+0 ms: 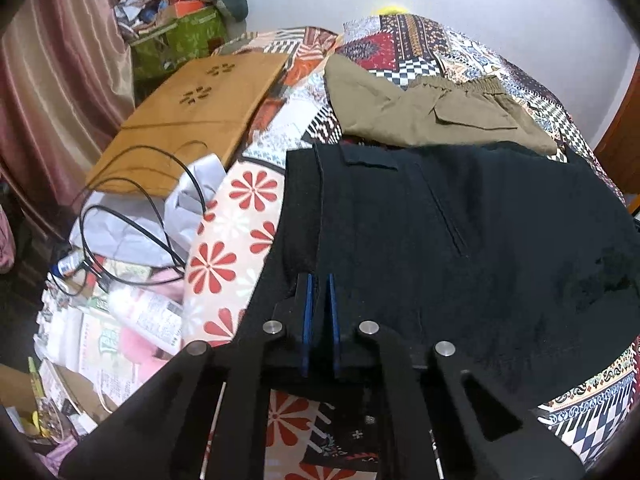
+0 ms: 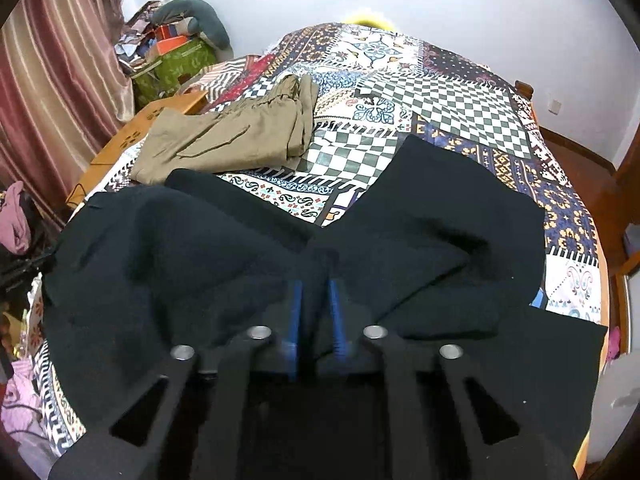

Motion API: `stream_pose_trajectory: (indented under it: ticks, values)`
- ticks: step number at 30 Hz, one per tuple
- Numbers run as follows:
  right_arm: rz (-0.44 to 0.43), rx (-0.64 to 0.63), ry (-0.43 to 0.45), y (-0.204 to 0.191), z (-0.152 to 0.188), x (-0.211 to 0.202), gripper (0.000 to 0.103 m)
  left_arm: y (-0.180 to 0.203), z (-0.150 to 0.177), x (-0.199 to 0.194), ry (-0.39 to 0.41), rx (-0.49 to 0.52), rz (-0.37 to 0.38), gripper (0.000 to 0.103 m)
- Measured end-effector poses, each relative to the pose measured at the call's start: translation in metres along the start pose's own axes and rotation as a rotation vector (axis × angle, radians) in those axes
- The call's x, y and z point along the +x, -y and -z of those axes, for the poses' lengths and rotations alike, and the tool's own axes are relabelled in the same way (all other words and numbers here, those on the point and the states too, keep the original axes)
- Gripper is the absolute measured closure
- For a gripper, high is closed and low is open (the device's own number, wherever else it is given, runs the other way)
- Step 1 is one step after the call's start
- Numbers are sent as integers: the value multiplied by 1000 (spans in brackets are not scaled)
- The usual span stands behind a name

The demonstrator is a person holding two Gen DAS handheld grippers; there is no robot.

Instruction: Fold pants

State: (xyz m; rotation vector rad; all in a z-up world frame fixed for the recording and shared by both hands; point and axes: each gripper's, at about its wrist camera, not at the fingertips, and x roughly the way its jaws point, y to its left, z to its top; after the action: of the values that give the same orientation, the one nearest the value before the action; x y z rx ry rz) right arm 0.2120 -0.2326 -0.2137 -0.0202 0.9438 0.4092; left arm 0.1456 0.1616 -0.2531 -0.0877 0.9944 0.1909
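Observation:
Black pants lie spread on the patterned bedspread. My left gripper points down at their left edge, its blue pads nearly together and pinching a ridge of the black cloth. In the right wrist view the black pants fan out in two legs. My right gripper sits where the legs meet, blue pads shut on a bunched fold of the fabric. Neither gripper shows in the other's view.
Folded khaki pants lie farther up the bed. A wooden board, black cables and papers crowd the left side, with a green box and curtain behind. The bed's wooden frame runs along the right.

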Motion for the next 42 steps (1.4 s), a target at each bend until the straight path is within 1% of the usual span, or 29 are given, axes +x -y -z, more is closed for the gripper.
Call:
stream_pose_trajectory:
  ticks: [1, 3, 6, 8, 9, 10, 11, 12, 13, 14, 15, 16, 18, 19, 21, 23, 24, 28, 30, 34, 37, 40, 42]
  values:
    - [20, 0, 13, 3, 3, -7, 96, -1, 0, -1, 2, 3, -5, 96]
    - [24, 19, 19, 11, 9, -15, 96, -3, 0, 1, -10, 6, -10, 96]
    - [29, 76, -22, 30, 26, -19, 95, -2, 4, 16, -78, 29, -3, 95]
    - [2, 108, -65, 38, 35, -18, 95, 2, 5, 17, -91, 47, -15, 94]
    - [-20, 135, -72, 42, 40, -21, 92, 6, 4, 14, -89, 61, -25, 92]
    - [-30, 155, -74, 45, 42, -25, 86, 9, 2, 9, -80, 75, -33, 90]
    - [-30, 164, -75, 46, 42, -30, 83, 11, -1, 3, -66, 84, -32, 84]
    - [-28, 170, -67, 48, 41, -34, 75, 13, -4, -3, -49, 85, -23, 75]
    - [-27, 173, -53, 48, 38, -39, 68, 15, -8, -10, -30, 85, -15, 71]
    - [-26, 174, -22, 49, 33, -48, 64, 18, -13, -18, -4, 89, -12, 62]
    - [-23, 170, 0, 49, 27, -52, 58, 23, -19, -26, 27, 96, -10, 57]
    - [-16, 162, 22, 48, 22, -56, 53, 26, -23, -31, 48, 102, -4, 55]
    - [0, 135, 61, 46, 5, -60, 48, 38, -35, -39, 84, 119, 21, 45]
    - [6, 122, 72, 46, -2, -59, 48, 45, -41, -42, 97, 126, 34, 43]
    - [10, 97, 82, 44, -19, -51, 48, 60, -53, -43, 120, 149, 59, 36]
    - [9, 84, 74, 46, -33, -39, 48, 76, -65, -39, 130, 171, 66, 33]
    - [7, 82, 57, 48, -42, -26, 48, 83, -70, -36, 130, 177, 74, 33]
    - [17, 70, -14, 61, -63, 14, 48, 109, -90, -23, 112, 183, 137, 32]
    - [5, 74, -45, 67, -72, 32, 48, 118, -95, -17, 113, 190, 148, 32]
    - [8, 66, -95, 78, -88, 65, 48, 130, -105, -2, 101, 197, 176, 32]
    - [15, 48, -134, 82, -97, 88, 48, 136, -111, 10, 89, 197, 188, 31]
    - [26, 30, -188, 85, -102, 116, 48, 141, -115, 23, 79, 201, 185, 31]
    - [40, 6, -190, 85, -103, 125, 48, 142, -117, 30, 71, 195, 189, 31]
